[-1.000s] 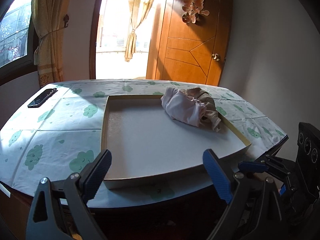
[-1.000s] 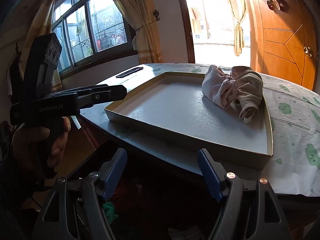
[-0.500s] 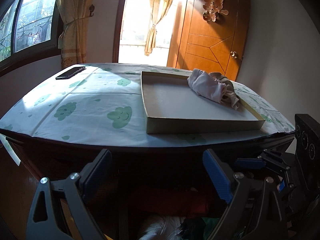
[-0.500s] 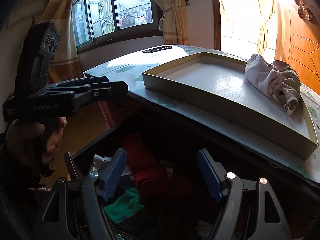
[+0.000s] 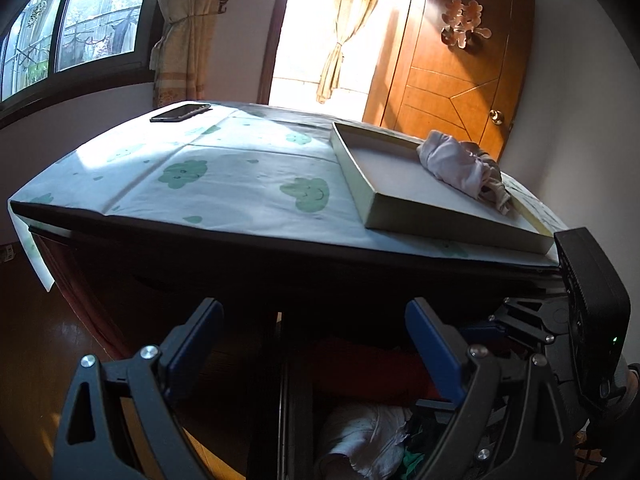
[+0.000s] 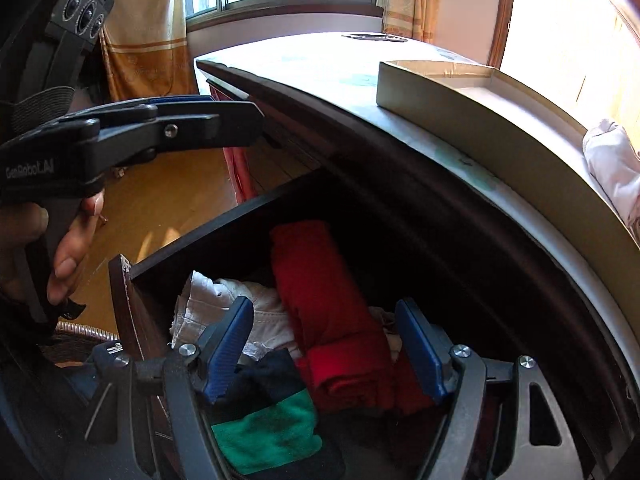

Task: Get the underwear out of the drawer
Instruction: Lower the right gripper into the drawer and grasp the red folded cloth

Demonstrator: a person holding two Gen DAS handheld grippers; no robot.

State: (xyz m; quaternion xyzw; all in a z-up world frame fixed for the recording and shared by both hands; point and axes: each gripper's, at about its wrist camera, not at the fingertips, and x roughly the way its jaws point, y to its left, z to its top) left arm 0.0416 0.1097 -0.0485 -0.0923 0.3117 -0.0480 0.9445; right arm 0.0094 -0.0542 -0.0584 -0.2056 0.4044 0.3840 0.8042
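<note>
Below the table edge, the dark wooden drawer (image 6: pixel 124 308) stands open. Inside lie a rolled red underwear (image 6: pixel 328 312), a white garment (image 6: pixel 240 308) and a green-and-dark one (image 6: pixel 268 428). My right gripper (image 6: pixel 324 348) hangs open just over the red roll, with its pads apart from the cloth. A hand (image 6: pixel 68 248) holds my left gripper (image 6: pixel 252 124) at the left, level with the table edge. In the left wrist view this left gripper (image 5: pixel 314 344) is open and empty above the drawer's side wall (image 5: pixel 282 400). My right gripper (image 5: pixel 504 320) shows at the right there. Pale underwear (image 5: pixel 460 164) lies in the tray (image 5: pixel 368 196).
The table (image 5: pixel 240 176) wears a cloth with green cloud prints and overhangs the drawer. A black phone (image 5: pixel 180 112) lies at its far left corner. Behind stand a wooden door (image 5: pixel 452 76), a curtain and a window. Wooden floor (image 6: pixel 160 200) lies left of the drawer.
Both grippers have sunk from above the tabletop to below its edge. The right one has tipped down, and the drawer's clothes now fill its view. Both jaws stayed equally wide.
</note>
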